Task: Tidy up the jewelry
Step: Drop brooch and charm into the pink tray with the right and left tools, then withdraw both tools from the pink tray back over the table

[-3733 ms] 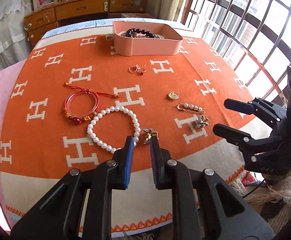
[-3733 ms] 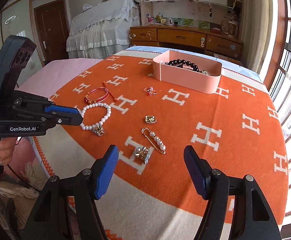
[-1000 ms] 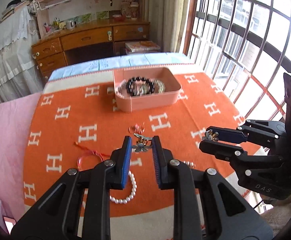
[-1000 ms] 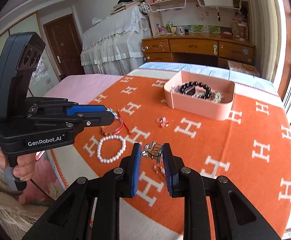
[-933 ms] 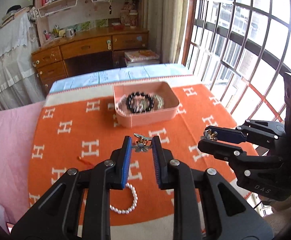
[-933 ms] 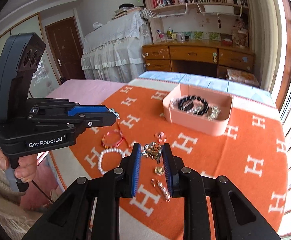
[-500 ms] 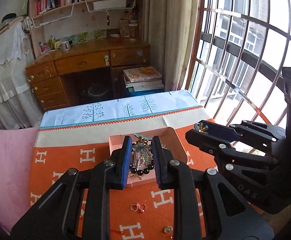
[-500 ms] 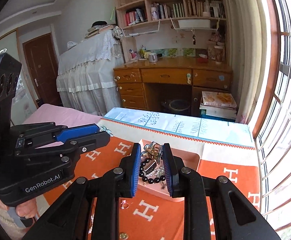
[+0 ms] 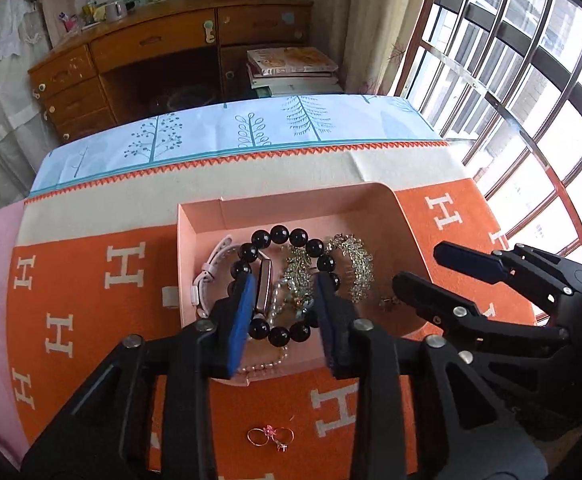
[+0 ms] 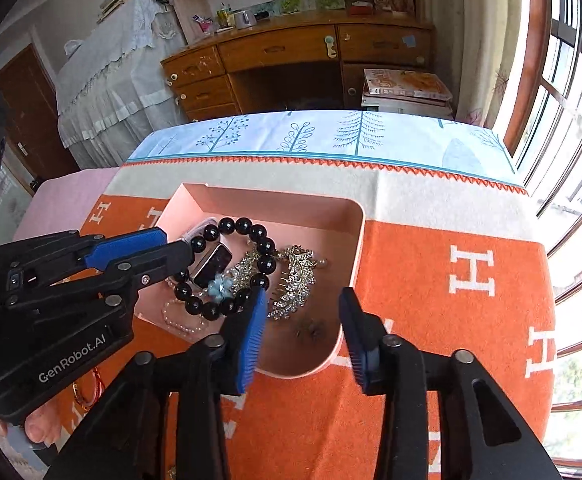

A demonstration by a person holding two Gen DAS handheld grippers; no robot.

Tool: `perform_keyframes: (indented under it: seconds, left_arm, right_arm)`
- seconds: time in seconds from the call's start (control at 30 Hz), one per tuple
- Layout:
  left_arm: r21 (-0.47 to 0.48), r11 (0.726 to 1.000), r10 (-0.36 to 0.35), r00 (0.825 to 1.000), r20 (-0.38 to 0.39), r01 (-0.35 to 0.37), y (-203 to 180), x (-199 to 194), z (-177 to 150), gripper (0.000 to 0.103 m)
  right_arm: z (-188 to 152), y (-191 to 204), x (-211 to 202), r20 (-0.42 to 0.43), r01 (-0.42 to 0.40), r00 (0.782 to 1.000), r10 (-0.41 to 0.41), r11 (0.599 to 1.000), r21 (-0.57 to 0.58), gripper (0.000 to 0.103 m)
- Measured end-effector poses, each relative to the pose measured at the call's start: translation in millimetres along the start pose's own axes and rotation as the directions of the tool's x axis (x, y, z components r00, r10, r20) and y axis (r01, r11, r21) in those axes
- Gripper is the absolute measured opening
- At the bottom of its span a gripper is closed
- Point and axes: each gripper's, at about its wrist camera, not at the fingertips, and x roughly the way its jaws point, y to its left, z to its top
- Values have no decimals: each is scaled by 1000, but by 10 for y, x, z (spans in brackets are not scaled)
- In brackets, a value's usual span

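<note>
Both tongs, left (image 9: 283, 312) and right (image 10: 303, 332), tilt down over the pink box (image 9: 405, 224), jaws just parted, nothing gripped.

Glossy black bead bracelet (image 9: 287, 284) in matt pink box (image 9: 405, 224); woolly orange blanket (image 9: 91, 280); varnished wooden desk (image 9: 163, 40), frame's upper left.

A wooden desk (image 9: 163, 52) (books (image 9: 291, 66) stacked beside it) faces a barred window (image 9: 511, 92).

The box (image 9: 405, 224) sits on the blanket (image 9: 91, 300) — rings (image 9: 271, 437) lie before it.
</note>
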Motion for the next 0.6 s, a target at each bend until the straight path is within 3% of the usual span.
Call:
perform_keyframes:
  seconds: [0.03, 0.07, 0.37, 0.6]
  left_arm:
    - [-13, 1000, -7, 1000, 3, 7, 22, -29, -15, 48]
    - [-23, 1000, -16, 1000, 9, 16, 44, -65, -26, 50]
    - [-75, 997, -30, 999, -18, 29, 139, -499, -201, 50]
    - [-83, 996, -21, 999, 45, 24, 192, -1003, -464, 50]
  right_arm:
    - [-22, -31, -9, 11, -2, 1000, 2, 1000, 2, 47]
    - [-34, -41, -35, 17, -2, 1000, 2, 1000, 4, 47]
    - [-237, 27, -560, 84, -14, 996, 14, 1000, 0, 47]
    - [-579, 172, -964, 123, -21, 992, 23, 1000, -17, 47]
